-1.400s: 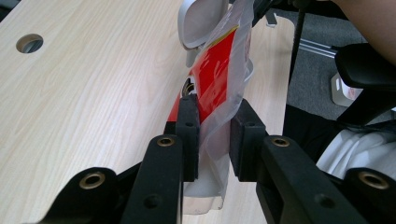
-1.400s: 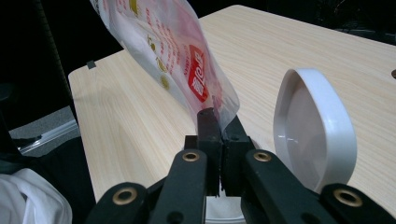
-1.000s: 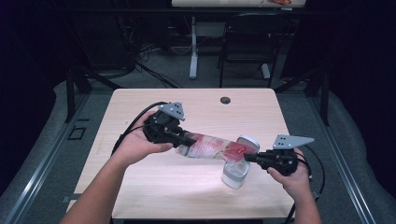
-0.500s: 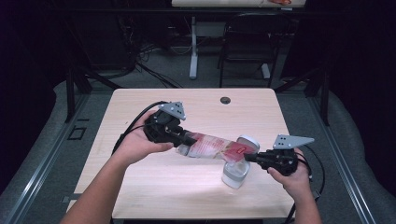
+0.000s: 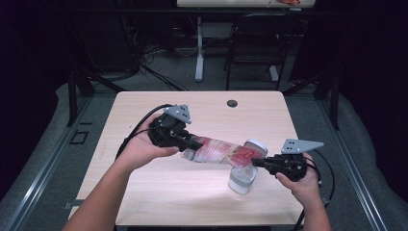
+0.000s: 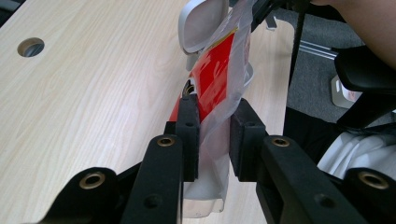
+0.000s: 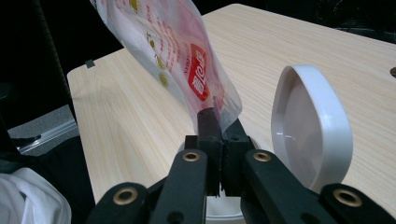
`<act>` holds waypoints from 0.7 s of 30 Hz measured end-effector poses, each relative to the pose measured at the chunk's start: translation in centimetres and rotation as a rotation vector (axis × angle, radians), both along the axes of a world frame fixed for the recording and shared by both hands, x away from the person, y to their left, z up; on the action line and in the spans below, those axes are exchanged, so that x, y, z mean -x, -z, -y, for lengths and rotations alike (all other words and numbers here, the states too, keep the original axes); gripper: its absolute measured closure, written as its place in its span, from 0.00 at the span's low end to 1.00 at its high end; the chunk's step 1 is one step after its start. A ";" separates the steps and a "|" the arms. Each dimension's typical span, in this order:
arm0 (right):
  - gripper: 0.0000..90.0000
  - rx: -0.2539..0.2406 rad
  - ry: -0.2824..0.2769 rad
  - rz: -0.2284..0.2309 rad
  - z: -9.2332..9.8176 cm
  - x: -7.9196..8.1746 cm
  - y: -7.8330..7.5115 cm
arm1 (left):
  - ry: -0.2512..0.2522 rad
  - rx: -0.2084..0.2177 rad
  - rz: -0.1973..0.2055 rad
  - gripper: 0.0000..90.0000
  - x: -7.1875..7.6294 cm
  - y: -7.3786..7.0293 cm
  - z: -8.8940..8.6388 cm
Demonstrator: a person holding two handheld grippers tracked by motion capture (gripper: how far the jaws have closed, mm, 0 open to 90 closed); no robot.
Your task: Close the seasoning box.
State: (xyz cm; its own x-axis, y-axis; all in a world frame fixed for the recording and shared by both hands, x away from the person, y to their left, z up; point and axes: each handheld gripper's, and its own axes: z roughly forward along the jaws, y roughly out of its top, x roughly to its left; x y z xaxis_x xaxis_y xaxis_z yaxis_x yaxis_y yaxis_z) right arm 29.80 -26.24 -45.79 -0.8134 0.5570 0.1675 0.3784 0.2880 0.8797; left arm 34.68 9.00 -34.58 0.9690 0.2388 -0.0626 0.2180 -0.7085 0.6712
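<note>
The clear plastic bag (image 7: 173, 51) carries print just above the right gripper (image 7: 219, 133): a red label (image 7: 198, 77) with white characters, and rows of small red writing beside it. The letters are too blurred and turned to read. Near the left gripper (image 6: 214, 135), a plain red panel (image 6: 215, 79) has no readable text.

Left forearm comes in from the bottom, angled up and rightward, its hand (image 5: 144, 149) wrapped around the left gripper (image 5: 196, 143), whose jaws are clamped and point toward the right gripper (image 5: 255, 162). The right hand (image 5: 300, 180) sits lower, to the right, aiming its gripper back at the left one, jaws pressed nearly together.
</note>
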 end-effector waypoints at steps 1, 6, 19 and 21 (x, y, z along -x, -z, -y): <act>0.99 0.001 0.000 0.000 0.0 0.0 0.0 | -0.001 -0.001 -0.001 0.85 0.0 0.0 0.0; 0.99 -0.001 0.001 -0.003 0.0 0.0 0.0 | 0.002 -0.001 -0.001 0.85 0.0 -0.1 0.1; 0.99 -0.002 0.004 -0.002 0.1 0.0 0.1 | 0.001 -0.001 0.003 0.85 0.0 -0.1 0.1; 0.99 -0.002 0.003 -0.002 0.1 0.0 0.1 | 0.000 -0.001 0.003 0.85 0.0 -0.1 0.1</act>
State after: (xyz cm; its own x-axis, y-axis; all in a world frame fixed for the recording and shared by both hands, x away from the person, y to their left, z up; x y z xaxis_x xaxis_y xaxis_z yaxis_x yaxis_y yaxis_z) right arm 29.85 -26.33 -45.85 -0.8114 0.5591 0.1706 0.3814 0.2851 0.8794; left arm 34.70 8.87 -34.49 0.9693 0.2386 -0.0596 0.2158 -0.7092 0.6711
